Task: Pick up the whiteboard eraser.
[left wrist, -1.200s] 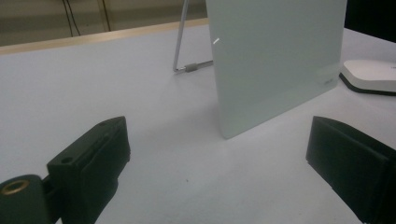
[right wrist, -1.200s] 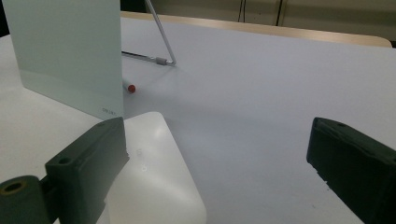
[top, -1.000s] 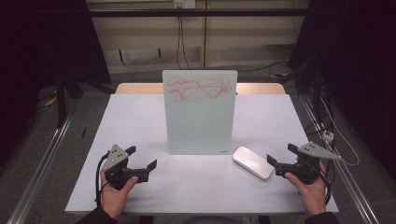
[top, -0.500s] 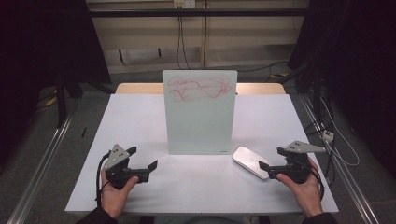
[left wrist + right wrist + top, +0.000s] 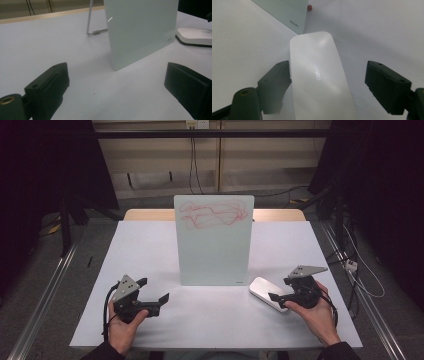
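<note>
The white table [image 5: 150,250] is lying smooth and matte under everything, and at its centre a frosted glass writing board [image 5: 213,250] is standing tilted back on a thin metal leg [image 5: 88,18], carrying red scribbles [image 5: 212,214] across its top edge. Those marks are looking untouched, so the wiping seems not yet begun; what remains, by my judgement, is gripping the eraser, lifting it to the board and rubbing the red lines off.

At about four o'clock from the board, just beside its lower right corner, the whiteboard eraser [image 5: 319,80] is lying flat: a glossy white slab with rounded ends, a faint printed logo and a darker base. The right gripper [image 5: 281,296] is reaching over it with its black jaws spread wide, one jaw at the eraser's edge and the other well off its far side, so nothing is being pinched.

At seven o'clock from the board, the left gripper [image 5: 152,295] is hovering low over bare table, its blocky jaws spread too and gripping nothing.
</note>
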Available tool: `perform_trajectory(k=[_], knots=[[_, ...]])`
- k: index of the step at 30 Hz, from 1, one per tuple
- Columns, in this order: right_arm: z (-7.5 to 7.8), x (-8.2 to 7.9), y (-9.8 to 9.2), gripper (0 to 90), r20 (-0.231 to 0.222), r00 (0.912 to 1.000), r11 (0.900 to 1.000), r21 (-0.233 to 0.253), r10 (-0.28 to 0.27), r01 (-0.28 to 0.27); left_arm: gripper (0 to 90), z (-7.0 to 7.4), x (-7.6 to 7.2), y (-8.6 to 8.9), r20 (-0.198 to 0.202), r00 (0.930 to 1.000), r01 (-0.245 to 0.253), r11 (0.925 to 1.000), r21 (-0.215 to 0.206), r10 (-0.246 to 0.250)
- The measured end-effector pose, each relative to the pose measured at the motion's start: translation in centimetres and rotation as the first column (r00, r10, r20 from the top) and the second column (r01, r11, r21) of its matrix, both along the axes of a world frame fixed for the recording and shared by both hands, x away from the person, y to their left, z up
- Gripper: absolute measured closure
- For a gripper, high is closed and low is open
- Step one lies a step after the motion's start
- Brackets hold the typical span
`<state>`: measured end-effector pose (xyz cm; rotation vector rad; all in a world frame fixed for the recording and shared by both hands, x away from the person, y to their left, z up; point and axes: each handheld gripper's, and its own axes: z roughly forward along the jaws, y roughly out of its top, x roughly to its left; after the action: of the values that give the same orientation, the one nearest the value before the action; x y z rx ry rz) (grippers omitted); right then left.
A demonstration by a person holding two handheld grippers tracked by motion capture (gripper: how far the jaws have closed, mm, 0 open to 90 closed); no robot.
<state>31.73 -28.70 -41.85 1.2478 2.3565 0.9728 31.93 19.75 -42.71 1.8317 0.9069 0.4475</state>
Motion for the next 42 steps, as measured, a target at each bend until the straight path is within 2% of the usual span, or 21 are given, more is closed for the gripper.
perform_trajectory(k=[7,8,9,12,15,23,24,29,35,42], knots=[[-0.2,1.6,0.8,18.7,-0.074,0.9963,0.999,-0.027,0.044,-0.046,5.7,0.0,0.1,0.0,0.003,1.0000,0.003,0.9999,0.011,-0.003],[-0.2,1.6,0.8,18.7,-0.074,0.9963,0.999,-0.027,0.044,-0.046,5.6,0.0,0.1,0.0,0.003,1.0000,0.003,0.9999,0.011,-0.003],[-0.3,1.9,1.2,20.8,-0.093,0.9934,0.996,-0.048,0.067,-0.071,5.6,0.0,0.1,0.0,0.001,1.0000,0.004,0.9999,0.010,-0.004],[-0.5,2.1,1.6,22.1,-0.098,0.9922,0.995,-0.062,0.077,-0.084,5.7,0.0,0.1,0.0,-0.003,1.0000,0.003,1.0000,0.006,-0.003],[-0.7,2.3,1.8,21.7,-0.113,0.9901,0.993,-0.078,0.084,-0.093,5.7,0.0,0.1,0.0,0.008,1.0000,-0.002,0.9998,0.022,0.002],[-1.4,2.5,2.6,29.1,-0.150,0.9822,0.983,-0.128,0.113,-0.133,5.9,0.0,0.2,0.1,0.007,0.9998,-0.018,0.9993,0.032,0.017],[-1.4,2.6,2.6,29.2,-0.152,0.9824,0.984,-0.123,0.108,-0.127,5.9,0.0,0.2,0.2,0.008,0.9997,-0.022,0.9992,0.032,0.022],[-1.3,2.6,3.0,29.7,-0.164,0.9798,0.975,-0.171,0.115,-0.143,6.0,-0.1,0.2,0.2,0.001,0.9995,-0.030,0.9992,0.024,0.030],[-1.3,2.6,3.1,30.8,-0.160,0.9796,0.971,-0.183,0.122,-0.151,6.0,-0.1,0.2,0.2,0.002,0.9996,-0.029,0.9992,0.029,0.029],[-1.2,2.5,3.0,31.3,-0.151,0.9829,0.974,-0.184,0.105,-0.132,6.1,-0.1,0.2,0.2,-0.003,0.9996,-0.029,0.9993,0.026,0.029]])
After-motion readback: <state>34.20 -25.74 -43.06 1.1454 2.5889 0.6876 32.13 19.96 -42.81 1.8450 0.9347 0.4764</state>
